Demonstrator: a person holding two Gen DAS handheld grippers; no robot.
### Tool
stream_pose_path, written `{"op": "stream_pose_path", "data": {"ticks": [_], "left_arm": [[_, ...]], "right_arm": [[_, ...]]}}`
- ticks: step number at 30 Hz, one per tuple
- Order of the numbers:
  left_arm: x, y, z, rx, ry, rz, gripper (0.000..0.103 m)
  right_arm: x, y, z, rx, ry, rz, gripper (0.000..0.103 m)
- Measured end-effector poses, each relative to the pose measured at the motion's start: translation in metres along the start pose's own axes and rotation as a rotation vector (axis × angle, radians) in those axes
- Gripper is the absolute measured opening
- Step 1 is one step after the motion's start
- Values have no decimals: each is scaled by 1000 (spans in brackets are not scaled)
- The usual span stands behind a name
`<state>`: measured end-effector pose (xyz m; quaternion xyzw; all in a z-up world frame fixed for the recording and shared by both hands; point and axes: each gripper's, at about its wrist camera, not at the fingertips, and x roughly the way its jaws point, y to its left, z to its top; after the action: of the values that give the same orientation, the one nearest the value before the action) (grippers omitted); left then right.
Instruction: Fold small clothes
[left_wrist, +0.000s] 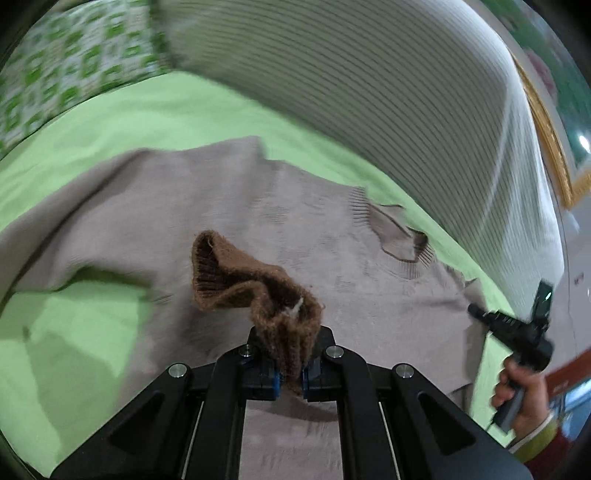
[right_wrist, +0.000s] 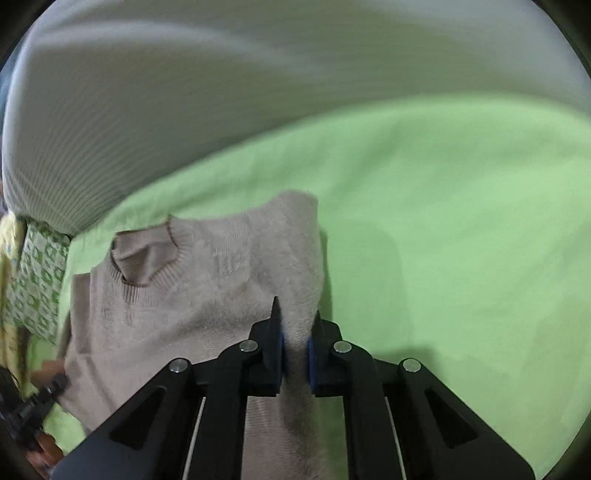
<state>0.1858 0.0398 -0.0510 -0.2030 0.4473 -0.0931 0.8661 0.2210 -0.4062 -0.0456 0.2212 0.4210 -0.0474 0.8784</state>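
Observation:
A small beige knit sweater (left_wrist: 258, 229) lies spread on a green bed sheet (left_wrist: 155, 114), its neck opening (left_wrist: 402, 240) toward the right. My left gripper (left_wrist: 291, 376) is shut on a brown knit piece (left_wrist: 251, 291), a cuff-like tube, held above the sweater's body. In the right wrist view the same sweater (right_wrist: 192, 295) lies with its collar (right_wrist: 147, 258) at left. My right gripper (right_wrist: 295, 354) is shut on the sweater's right side edge, a fold of beige fabric pinched between the blue pads. The right gripper also shows in the left wrist view (left_wrist: 517, 332), at the sweater's edge.
A large white ribbed cushion or headboard (left_wrist: 369, 92) rises behind the bed. A green-and-white patterned pillow (left_wrist: 66, 66) sits at the back left. The person's hand (left_wrist: 524, 398) holds the right gripper's handle. Bare green sheet (right_wrist: 461, 240) spreads to the right of the sweater.

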Motion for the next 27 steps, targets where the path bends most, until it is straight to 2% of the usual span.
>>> {"op": "stream_pose_path", "data": {"ticks": [2,4,7,8,9,11,12,15,16,18,20,23,27], "left_arm": [[20,-16,0,82,2,20,5],[36,-19,-1,123,23,46,6],[55,-1,-3,117,63,117,6],[57,10,-4,105,79,130,8],[56,17,-5,91,88,138,15],[46,32,-5,70,87,141,19],[40,37,-5,64,85,151,25],[18,53,-7,23,73,154,30],[7,62,-8,0,69,164,32],[-12,76,-14,-43,63,216,49],[-29,97,-16,-112,53,257,53],[-52,138,-23,-275,66,312,76],[-90,203,-36,-532,20,330,77]], "right_arm": [[-1,-10,3,-7,3,-36,8],[7,-22,1,3,19,-54,8],[22,-23,-9,-15,59,-82,8],[24,-23,-12,-11,59,-82,9],[22,-25,-13,2,48,-83,9],[12,-23,-16,27,26,-106,20],[5,-21,-17,33,10,-123,26],[-24,-5,-25,33,-62,-94,36],[-31,0,-28,33,-76,-70,42],[-46,17,-40,20,-96,-15,47],[-53,35,-54,5,-88,41,47],[-55,61,-76,-6,-45,106,47],[-54,87,-106,-28,5,158,47]]}}
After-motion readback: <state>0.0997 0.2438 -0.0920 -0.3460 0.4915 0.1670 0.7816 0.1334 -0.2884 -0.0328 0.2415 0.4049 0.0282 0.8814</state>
